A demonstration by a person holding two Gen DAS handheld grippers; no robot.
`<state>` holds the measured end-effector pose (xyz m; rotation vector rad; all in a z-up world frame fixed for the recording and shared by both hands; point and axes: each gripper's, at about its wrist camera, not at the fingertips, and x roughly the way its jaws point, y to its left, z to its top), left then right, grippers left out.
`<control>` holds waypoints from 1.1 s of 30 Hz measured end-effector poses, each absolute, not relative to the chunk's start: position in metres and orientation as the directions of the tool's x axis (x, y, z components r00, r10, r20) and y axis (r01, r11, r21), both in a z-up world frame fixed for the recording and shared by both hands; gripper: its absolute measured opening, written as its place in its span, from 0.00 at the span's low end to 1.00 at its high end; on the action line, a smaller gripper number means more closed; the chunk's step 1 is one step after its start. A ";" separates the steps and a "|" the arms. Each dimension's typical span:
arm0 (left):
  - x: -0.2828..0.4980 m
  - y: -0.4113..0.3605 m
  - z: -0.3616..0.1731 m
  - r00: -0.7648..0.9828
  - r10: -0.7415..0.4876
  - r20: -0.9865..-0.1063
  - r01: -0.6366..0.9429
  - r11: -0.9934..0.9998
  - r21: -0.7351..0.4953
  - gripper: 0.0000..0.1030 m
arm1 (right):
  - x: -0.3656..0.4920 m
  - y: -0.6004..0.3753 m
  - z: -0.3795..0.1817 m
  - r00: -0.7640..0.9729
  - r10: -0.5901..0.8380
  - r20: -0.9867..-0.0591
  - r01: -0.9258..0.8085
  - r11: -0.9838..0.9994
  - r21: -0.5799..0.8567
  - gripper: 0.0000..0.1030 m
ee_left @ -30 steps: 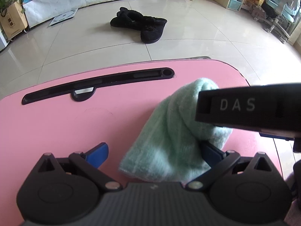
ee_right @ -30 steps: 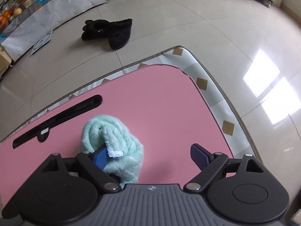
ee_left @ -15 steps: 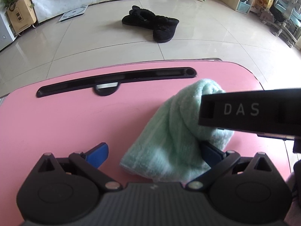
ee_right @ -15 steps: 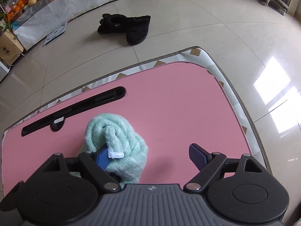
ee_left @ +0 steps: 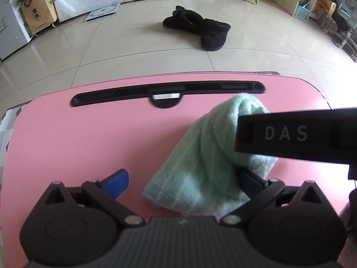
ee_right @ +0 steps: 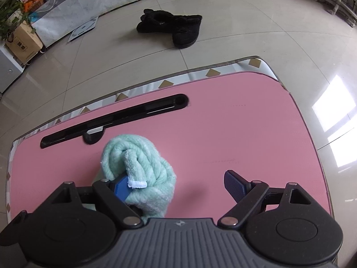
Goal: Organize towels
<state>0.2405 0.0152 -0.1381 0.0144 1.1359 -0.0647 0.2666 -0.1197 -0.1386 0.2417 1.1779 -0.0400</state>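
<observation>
Gripper [ee_right: 178,185] over pink table [ee_right: 245,129].

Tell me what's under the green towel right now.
The green towel lies bunched on the pink tabletop, which shows bare all around it. The right gripper's blue finger pokes into its folds. Anything else beneath the bundle is covered.

Both views are bright with soft, even daylight. In the right wrist view, hard white window glare sits on the glossy pale tiled floor [ee_right: 245,33] at the right edge. The matte pink worktop [ee_right: 234,134] shows only faint, soft shadows. Fisheye distortion bows the floor and worktop edges, strongest at the corners. Focus is fairly sharp, with slight softness towards the frame edges.
</observation>
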 end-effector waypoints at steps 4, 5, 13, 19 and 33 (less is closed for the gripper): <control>0.240 0.025 -0.138 0.419 -0.032 -0.907 0.043 0.999 -0.016 1.00 | 0.268 -0.108 -0.139 0.386 0.104 -0.917 0.132 0.977 0.166 0.83; 0.240 0.028 -0.138 0.418 -0.030 -0.908 0.038 0.999 -0.015 1.00 | 0.268 -0.105 -0.139 0.386 0.106 -0.916 0.126 0.978 0.166 0.83; 0.238 0.049 -0.139 0.412 -0.009 -0.911 -0.004 1.000 -0.012 1.00 | 0.271 -0.084 -0.139 0.380 0.122 -0.917 0.088 0.982 0.167 0.83; 0.236 0.067 -0.139 0.409 0.008 -0.912 -0.038 0.999 -0.008 1.00 | 0.273 -0.064 -0.139 0.375 0.139 -0.916 0.054 0.984 0.172 0.83; 0.235 0.112 -0.139 0.393 0.051 -0.918 -0.131 0.991 -0.002 1.00 | 0.278 -0.020 -0.141 0.361 0.184 -0.914 -0.004 0.981 0.196 0.83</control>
